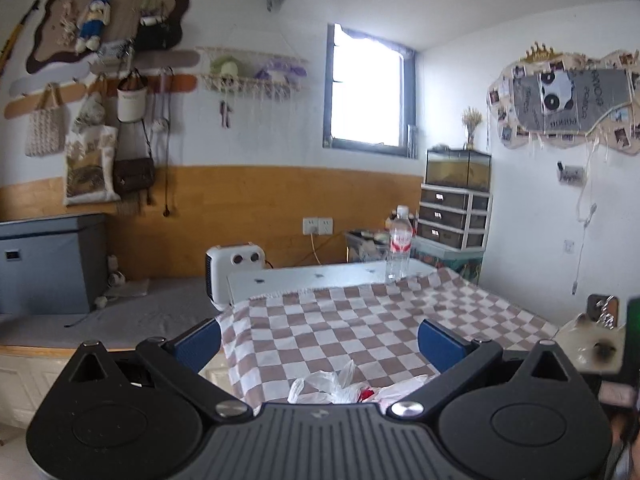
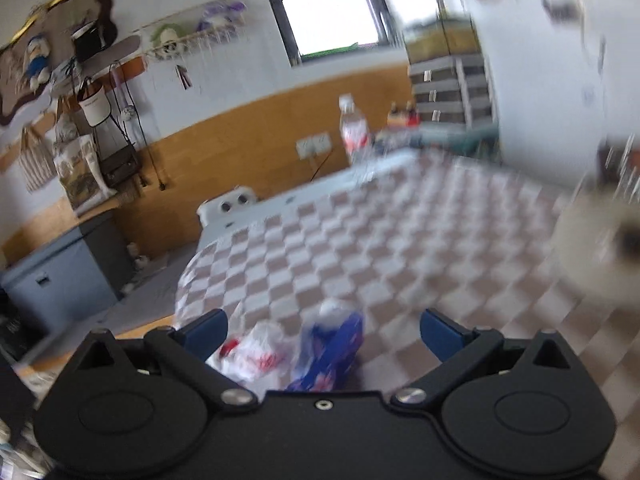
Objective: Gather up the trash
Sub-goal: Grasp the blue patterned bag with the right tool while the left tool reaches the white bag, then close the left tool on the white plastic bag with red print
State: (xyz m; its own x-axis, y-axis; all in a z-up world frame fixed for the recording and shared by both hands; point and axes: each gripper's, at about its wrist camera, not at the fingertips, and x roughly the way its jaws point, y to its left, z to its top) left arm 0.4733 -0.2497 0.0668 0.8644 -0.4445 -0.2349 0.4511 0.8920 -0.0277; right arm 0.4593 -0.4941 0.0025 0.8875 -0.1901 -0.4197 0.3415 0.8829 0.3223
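Trash lies at the near edge of the desk: a crumpled white plastic bag (image 1: 332, 384) with a red scrap in it, and, in the blurred right wrist view, a blue-and-white wrapper (image 2: 332, 350) just beside the bag on its right. Both sit on the checkered cloth (image 1: 360, 320) that covers most of the desk.

The left gripper (image 1: 320, 340) hangs above the bag with its jaws spread wide and nothing between them. The right gripper (image 2: 324, 330) is likewise wide and empty, its jaws framing the wrapper. The step in hand looks like the approach before a first pick. The next move probably calls for lowering one gripper until the jaws straddle the wrapper or the bag, then closing; the thin plastic may slip or bunch.

A clear water bottle (image 1: 399, 246) with a red label stands upright at the far edge, on the bare white part of the desk (image 1: 304, 278). Farther off are a white heater (image 1: 234, 270), a window (image 1: 366, 86), hanging bags on the left wall and a drawer unit (image 1: 454, 216) on the right.
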